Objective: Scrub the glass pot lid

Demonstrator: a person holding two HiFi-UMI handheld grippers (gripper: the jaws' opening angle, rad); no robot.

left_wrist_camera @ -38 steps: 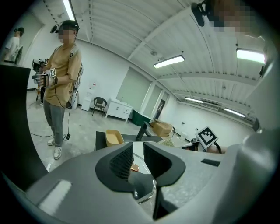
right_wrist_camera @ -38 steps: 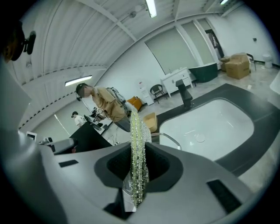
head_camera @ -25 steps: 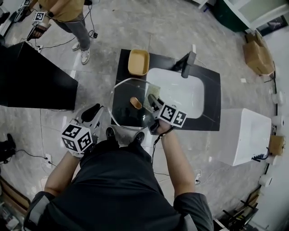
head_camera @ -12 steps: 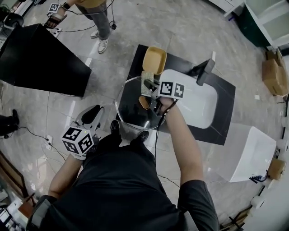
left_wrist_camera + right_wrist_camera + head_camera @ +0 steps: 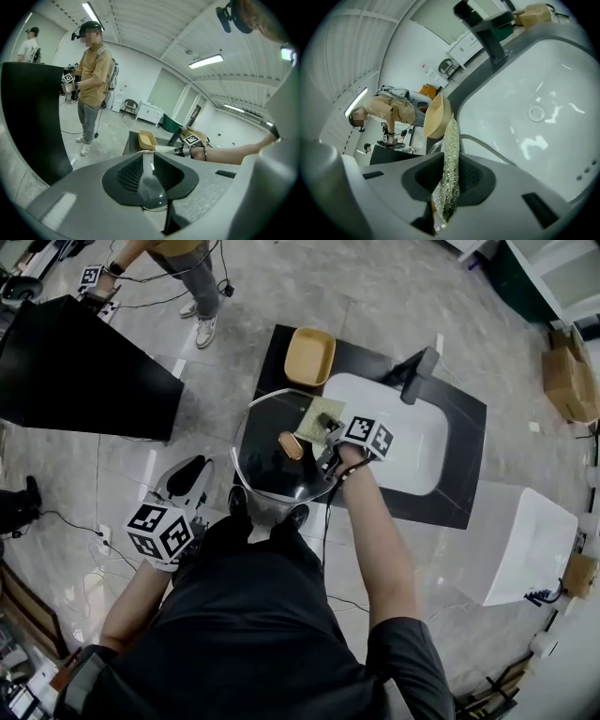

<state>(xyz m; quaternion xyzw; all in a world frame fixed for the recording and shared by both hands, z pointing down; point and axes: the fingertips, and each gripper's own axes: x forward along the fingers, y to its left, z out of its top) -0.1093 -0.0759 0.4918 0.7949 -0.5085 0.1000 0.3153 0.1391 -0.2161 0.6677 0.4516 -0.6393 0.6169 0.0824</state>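
The round glass pot lid (image 5: 267, 465) with its brown knob (image 5: 291, 444) is held out over the black counter, left of the sink. My left gripper (image 5: 208, 471) is shut on the lid's near-left rim; in the left gripper view the glass edge (image 5: 151, 190) runs between the pads. A green-yellow scouring pad (image 5: 317, 420) lies against the lid's far-right part, with my right gripper (image 5: 330, 435) shut on it. In the right gripper view the glittery pad (image 5: 451, 150) stands edge-on between the jaws, with the lid's metal rim (image 5: 487, 145) beyond.
A white sink (image 5: 403, 442) with a black faucet (image 5: 412, 367) is set in the black counter (image 5: 459, 493). A yellow dish (image 5: 310, 357) sits at the counter's far left. A black table (image 5: 75, 371) stands at left, another person (image 5: 178, 268) beyond it.
My right gripper carried the pad from the lid's right edge toward the far side by the knob, then back a little to the right. The left gripper still holds the lid's rim.
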